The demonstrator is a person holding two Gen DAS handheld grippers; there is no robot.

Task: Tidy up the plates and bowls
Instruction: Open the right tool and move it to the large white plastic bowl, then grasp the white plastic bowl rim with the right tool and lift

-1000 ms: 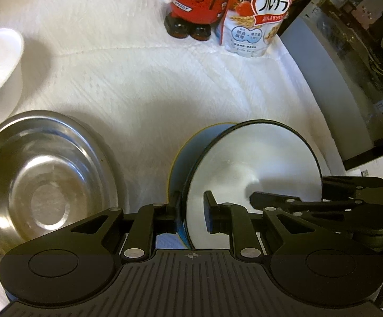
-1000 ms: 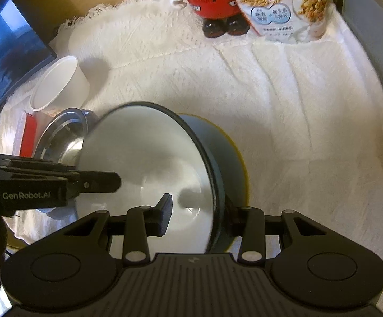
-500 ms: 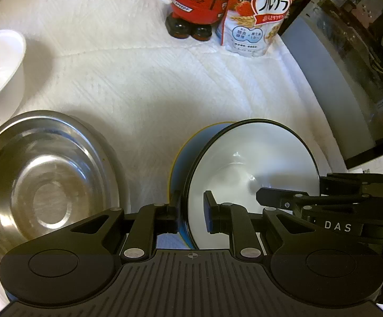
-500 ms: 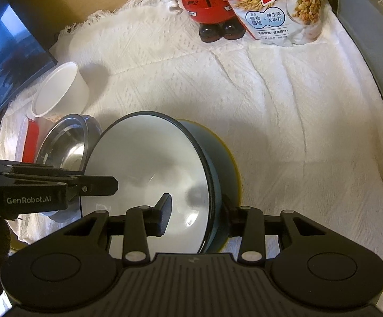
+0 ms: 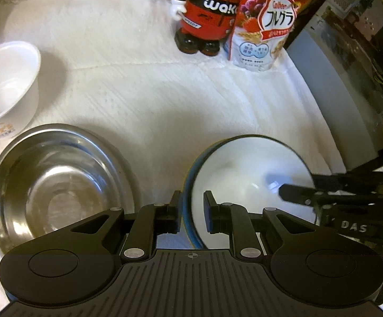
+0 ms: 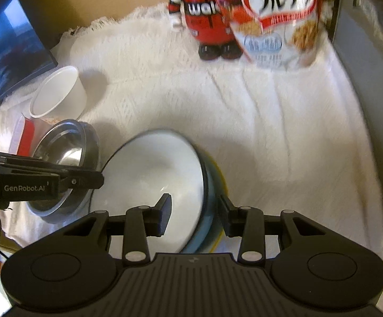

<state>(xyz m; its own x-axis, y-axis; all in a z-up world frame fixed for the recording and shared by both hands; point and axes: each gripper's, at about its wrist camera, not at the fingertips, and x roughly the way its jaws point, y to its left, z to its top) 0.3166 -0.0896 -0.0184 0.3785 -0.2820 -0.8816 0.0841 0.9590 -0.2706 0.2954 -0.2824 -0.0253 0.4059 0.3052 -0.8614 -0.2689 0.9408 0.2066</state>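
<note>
A bowl (image 5: pixel 247 174), white inside with a dark rim and blue outside, hangs tilted over the white cloth, and a yellow dish edge (image 6: pixel 217 174) is nested under it. My left gripper (image 5: pixel 191 216) is shut on its left rim, one pad inside and one outside. My right gripper (image 6: pixel 195 216) is shut on the opposite rim (image 6: pixel 204 185), its outer finger past the yellow edge. Each gripper shows edge-on in the other's view: the right gripper (image 5: pixel 284 192) and the left gripper (image 6: pixel 96 179). A steel bowl (image 5: pixel 56 185) rests on the cloth to the left, and a white paper bowl (image 5: pixel 6 84) stands beyond it.
A red figure bottle (image 5: pixel 207 18) and a cereal bag (image 5: pixel 270 26) stand at the cloth's far edge. A grey appliance (image 5: pixel 336 92) borders the right side. A dark screen (image 6: pixel 6 45) and a red-and-white lid (image 6: pixel 23 137) are at the left.
Both grippers keep their hold on the bowl. The bowl sits a little lower and smaller in both views, more of the far cloth shows, and the right wrist picture has become blurred.
</note>
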